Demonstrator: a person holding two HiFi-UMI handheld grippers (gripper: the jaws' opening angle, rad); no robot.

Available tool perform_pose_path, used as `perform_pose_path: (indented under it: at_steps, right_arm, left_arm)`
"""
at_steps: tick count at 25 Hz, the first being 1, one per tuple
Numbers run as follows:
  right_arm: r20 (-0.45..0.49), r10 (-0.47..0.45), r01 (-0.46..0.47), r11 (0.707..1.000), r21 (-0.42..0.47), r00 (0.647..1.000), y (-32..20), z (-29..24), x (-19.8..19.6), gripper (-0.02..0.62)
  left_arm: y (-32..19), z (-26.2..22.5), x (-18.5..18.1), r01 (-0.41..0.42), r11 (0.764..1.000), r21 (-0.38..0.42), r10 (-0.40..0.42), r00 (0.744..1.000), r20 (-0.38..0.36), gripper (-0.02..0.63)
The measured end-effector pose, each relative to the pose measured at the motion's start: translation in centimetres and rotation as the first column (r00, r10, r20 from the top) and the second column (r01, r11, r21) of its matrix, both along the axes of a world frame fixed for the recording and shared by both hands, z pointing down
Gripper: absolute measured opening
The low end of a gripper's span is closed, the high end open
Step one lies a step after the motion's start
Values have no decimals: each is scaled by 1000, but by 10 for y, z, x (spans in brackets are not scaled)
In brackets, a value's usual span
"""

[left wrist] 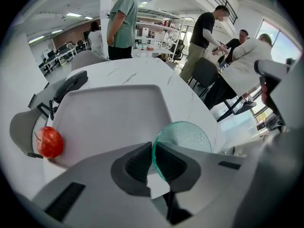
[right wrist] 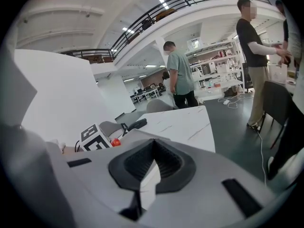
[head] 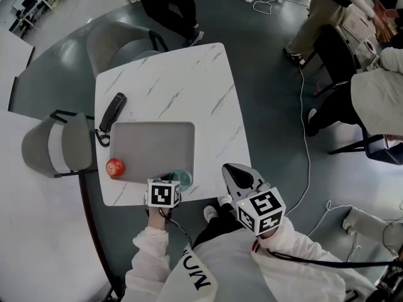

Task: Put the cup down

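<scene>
A see-through green cup [left wrist: 185, 137] hangs at the near right corner of the grey tray [left wrist: 114, 118], and my left gripper [left wrist: 154, 161] is shut on its rim, one pad inside the wall and one outside. In the head view the cup [head: 182, 179] shows just past the left gripper [head: 175, 184], over the tray's [head: 151, 146] front edge; whether its base touches the tray is hidden. My right gripper [head: 229, 168] hovers off the table's near right edge. In its own view the right gripper [right wrist: 153, 156] is shut with nothing between the pads.
A red apple [head: 114, 167] lies at the tray's near left corner. A black handset [head: 112, 113] lies to the tray's left on the white marble table [head: 189, 80]. Grey chairs [head: 60, 146] stand at the left and far sides. People and a floor cable [head: 307, 137] are to the right.
</scene>
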State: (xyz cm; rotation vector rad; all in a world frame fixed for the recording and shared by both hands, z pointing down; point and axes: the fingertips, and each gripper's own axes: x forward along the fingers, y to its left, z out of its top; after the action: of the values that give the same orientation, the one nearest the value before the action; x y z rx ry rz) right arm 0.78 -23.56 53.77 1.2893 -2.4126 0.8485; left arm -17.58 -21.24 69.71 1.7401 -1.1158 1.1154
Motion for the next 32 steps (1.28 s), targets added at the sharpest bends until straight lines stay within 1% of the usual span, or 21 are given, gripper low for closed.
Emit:
perform_pose_path:
  at_steps: [12,17,21,31,32]
  right_arm:
    - [9,-5,5,1000,-10,1000,-3,4,2,5]
    - [8,-3,3,1000,-10,1000,-3,5,2,5]
    - [9,-4,4,1000,-12,1000,-3,6,1,5]
    - [11,-2,2,1000,-20,1000,1,7,4,5]
    - [11,-2,2,1000,-21,1000,1,7,4,5]
  left_arm:
    - [-1,0,-2,9,999,-39,-8,1000,26,31]
    - [0,1,-2,3,999,-43,-2,1000,24,32]
    - [4,4,1,-12,998,-61,12,1000,10,32]
    - [2,0,3,-6,999,-37,6,1000,7,37]
    - [2,0,3,-3,999,-37,3,1000,5,61]
